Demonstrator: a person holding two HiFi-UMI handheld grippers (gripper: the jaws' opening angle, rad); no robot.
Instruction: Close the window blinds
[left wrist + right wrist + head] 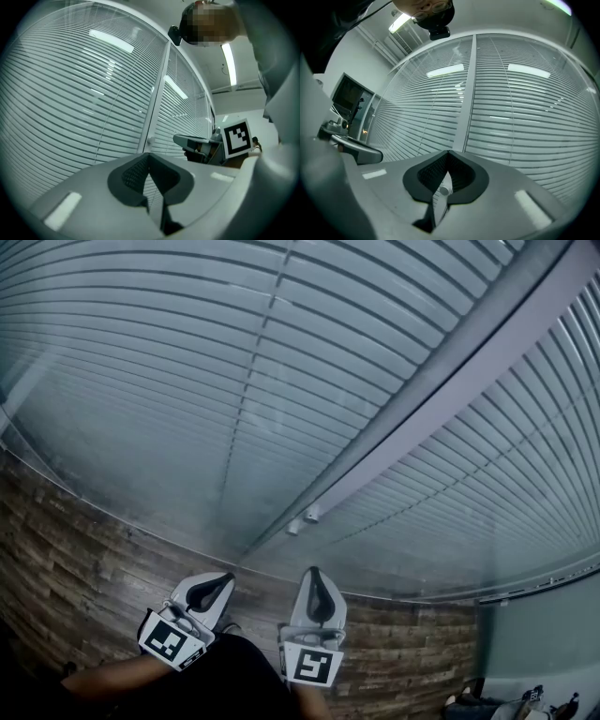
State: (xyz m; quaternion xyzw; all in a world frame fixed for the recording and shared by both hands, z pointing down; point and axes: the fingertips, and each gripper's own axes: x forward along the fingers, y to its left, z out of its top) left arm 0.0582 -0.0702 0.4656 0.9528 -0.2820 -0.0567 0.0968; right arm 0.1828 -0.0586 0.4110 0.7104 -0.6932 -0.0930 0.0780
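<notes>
The window blinds (187,381) fill nearly the whole head view. They hang in two wide panels, and their slats run across with thin dark lines between them. Ceiling lamps mirror on the panels in both gripper views. A pale frame post (450,381) stands between the two panels. Under the blinds lies a floor of wood planks (84,549).

The left gripper (225,577) and the right gripper (312,573) are side by side at the bottom of the head view. Both point toward the foot of the post and neither touches the blinds. Each one carries a marker cube, the left cube (173,641) and the right cube (314,667), at its near end.

In the left gripper view the jaws are pressed together at the tips and nothing is between them. The jaws of the right gripper are also clenched.

A small white knob (310,516) sits low on the post, just ahead of the right gripper. In the right gripper view it shows through the narrow slit under the jaw tips. It seems to lie beyond the jaws and not in their grip, but this view alone does not make it sure.
</notes>
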